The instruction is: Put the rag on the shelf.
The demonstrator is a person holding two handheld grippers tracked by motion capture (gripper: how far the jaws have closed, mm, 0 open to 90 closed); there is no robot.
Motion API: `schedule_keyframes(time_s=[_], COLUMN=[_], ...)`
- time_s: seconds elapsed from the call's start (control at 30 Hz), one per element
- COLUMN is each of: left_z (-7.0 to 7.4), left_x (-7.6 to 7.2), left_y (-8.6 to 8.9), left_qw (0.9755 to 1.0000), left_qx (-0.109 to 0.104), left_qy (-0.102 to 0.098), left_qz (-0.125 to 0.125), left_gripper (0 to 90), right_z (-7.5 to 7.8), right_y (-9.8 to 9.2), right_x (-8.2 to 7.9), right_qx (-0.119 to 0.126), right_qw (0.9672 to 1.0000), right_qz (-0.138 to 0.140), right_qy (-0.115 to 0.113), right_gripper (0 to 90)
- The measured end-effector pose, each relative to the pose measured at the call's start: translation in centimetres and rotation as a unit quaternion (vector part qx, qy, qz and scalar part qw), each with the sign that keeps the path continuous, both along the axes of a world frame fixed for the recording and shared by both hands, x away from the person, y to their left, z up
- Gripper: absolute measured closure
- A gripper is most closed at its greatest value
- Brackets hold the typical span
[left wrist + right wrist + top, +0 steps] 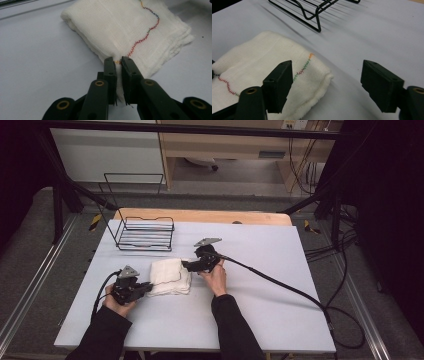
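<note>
A: Surface?
B: White table (260, 285), grey floor around it. Folded cloth (171, 276) left of centre, wire rack (145, 233) behind.
A: Grippers?
B: Left gripper (119, 62) pinching cloth edge; right gripper (327, 82) spread at the cloth's corner.

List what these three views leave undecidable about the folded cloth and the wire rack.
- Folded cloth: the edge pinched by the left hand-held gripper is hidden between its jaws; layer count unclear.
- Cloth's far side in the right gripper view: covered by one jaw of the right hand-held gripper.
- Wire rack: cut off by that view's top edge.
</note>
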State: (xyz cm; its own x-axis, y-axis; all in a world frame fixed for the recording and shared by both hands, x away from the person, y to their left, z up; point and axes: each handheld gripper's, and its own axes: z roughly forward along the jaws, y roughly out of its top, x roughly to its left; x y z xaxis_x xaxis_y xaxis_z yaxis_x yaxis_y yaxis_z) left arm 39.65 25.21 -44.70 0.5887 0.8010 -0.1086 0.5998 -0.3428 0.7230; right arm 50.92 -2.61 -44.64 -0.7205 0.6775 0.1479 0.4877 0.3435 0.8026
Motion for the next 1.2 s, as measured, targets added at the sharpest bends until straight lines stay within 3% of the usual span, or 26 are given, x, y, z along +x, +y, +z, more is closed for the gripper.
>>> schedule_keyframes(time_s=[0.03, 0.17, 0.3, 0.6, 0.77, 0.97, 1.07, 1.13, 1.2], left_z=[0.0, 0.0, 0.0, 0.0, 0.0, 0.0, 0.5, 1.1, 1.7], left_x=[0.0, 0.0, 0.0, 0.0, 0.0, 0.1, 0.2, 0.5, 1.0], left_y=[0.0, 0.0, -0.1, -0.1, 0.0, 0.1, 0.3, 0.7, 1.1], left_qw=[1.0000, 1.0000, 1.0000, 1.0000, 1.0000, 1.0000, 0.9999, 0.9996, 0.9993], left_qx=[0.000, 0.000, 0.001, 0.002, 0.003, 0.003, 0.009, 0.001, -0.006], left_qy=[0.000, 0.000, -0.002, -0.002, -0.002, -0.002, -0.008, -0.017, -0.019], left_qz=[0.000, 0.002, 0.002, 0.002, 0.002, 0.005, 0.011, 0.022, 0.031], left_gripper=[81.8, 81.4, 81.0, 80.4, 78.3, 74.7, 64.4, 60.8, 46.7], right_z=[-0.1, -0.4, -0.9, -1.2, -1.3, -1.3, -1.0, -1.0, -0.9], right_y=[0.3, 0.4, 0.5, 0.8, 0.9, 1.0, 1.0, 1.0, 1.0], right_x=[0.4, 0.7, 1.1, 1.2, 1.2, 0.9, 0.5, 0.4, 0.1], right_qx=[0.000, 0.004, 0.001, 0.008, 0.021, 0.020, 0.014, 0.013, 0.011], right_qw=[1.0000, 0.9999, 0.9996, 0.9990, 0.9979, 0.9983, 0.9990, 0.9991, 0.9993], right_qz=[0.001, 0.007, 0.011, 0.026, 0.026, 0.028, 0.030, 0.030, 0.031], right_qy=[0.003, 0.008, 0.025, 0.034, 0.057, 0.047, 0.031, 0.025, 0.015], right_gripper=[33.3, 41.0, 46.5, 60.8, 70.7, 79.2, 80.6, 80.7, 80.7])
